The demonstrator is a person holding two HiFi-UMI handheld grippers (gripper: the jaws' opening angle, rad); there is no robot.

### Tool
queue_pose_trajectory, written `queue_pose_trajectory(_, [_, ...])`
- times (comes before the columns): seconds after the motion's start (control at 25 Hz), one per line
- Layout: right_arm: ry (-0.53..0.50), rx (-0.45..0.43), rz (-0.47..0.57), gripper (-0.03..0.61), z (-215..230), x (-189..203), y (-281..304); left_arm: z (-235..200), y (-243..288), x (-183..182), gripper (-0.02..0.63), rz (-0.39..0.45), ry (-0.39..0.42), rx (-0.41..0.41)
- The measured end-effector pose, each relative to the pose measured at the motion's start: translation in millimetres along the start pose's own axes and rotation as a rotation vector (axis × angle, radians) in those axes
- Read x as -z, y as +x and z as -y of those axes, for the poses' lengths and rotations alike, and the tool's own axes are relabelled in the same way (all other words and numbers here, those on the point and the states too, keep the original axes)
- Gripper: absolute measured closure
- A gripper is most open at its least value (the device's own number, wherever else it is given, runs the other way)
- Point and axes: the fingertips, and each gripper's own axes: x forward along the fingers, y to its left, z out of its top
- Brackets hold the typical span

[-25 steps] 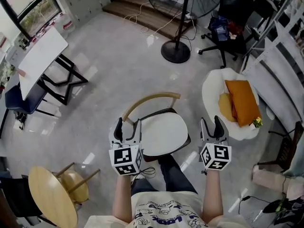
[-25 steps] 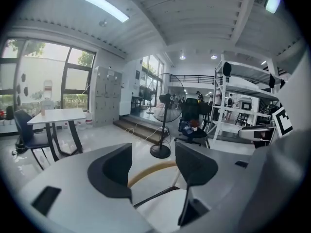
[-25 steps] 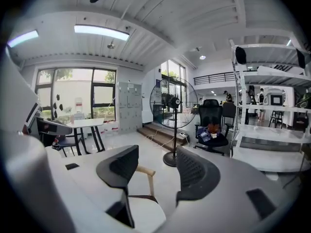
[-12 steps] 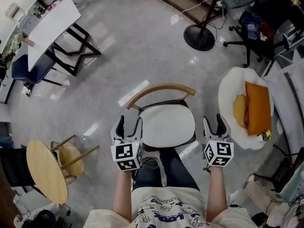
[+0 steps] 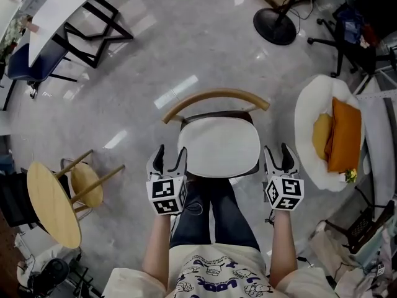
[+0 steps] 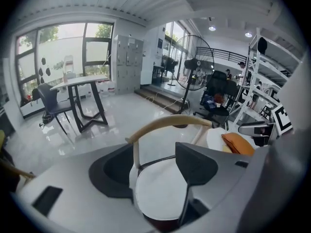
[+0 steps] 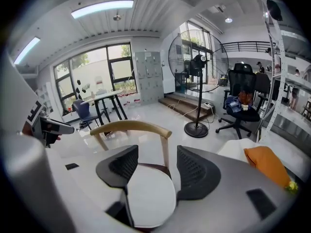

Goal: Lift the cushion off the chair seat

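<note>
A white cushion (image 5: pixel 218 146) lies flat on the seat of a chair with a curved wooden backrest (image 5: pixel 216 99), right in front of me in the head view. My left gripper (image 5: pixel 167 159) hovers open just off the cushion's left edge, nothing between its jaws. My right gripper (image 5: pixel 278 158) is open too, beside the right edge. Between the open jaws of the left gripper (image 6: pixel 158 171) the cushion (image 6: pixel 160 189) shows. The right gripper (image 7: pixel 153 171) frames the cushion (image 7: pixel 148 200) the same way.
A white lounge chair (image 5: pixel 313 113) with orange and yellow pillows (image 5: pixel 345 135) stands to the right. A round wooden table (image 5: pixel 52 203) and stool (image 5: pixel 87 184) are at the left. A fan stand base (image 5: pixel 275 25), an office chair (image 5: pixel 353 33) and a white desk (image 5: pixel 59 2) lie farther off.
The view has tilted down and the chair has moved toward the picture's middle. Both grippers now sit closer to the cushion's sides, still open.
</note>
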Motion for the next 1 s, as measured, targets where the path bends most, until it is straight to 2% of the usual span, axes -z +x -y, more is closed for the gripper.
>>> queue_pose_trajectory(0.32, [0.014, 0.013, -0.125, 0.314, 3.9, 79.6, 59.8, -31.1, 60.3, 72.2, 0.339, -0.099, -0.042, -0.021])
queue_pose_trajectory(0.88, [-0.013, 0.016, -0.313, 0.314, 26.4, 220.2, 159.5, -60.3, 164.6, 219.2, 0.339, -0.292, -0.072, 0.013])
queue_pose_trajectory(1.0, [-0.014, 0.015, -0.342, 0.314, 30.7, 244.3, 174.3, -63.2, 185.0, 249.5, 0.337, -0.330, -0.105, 0.020])
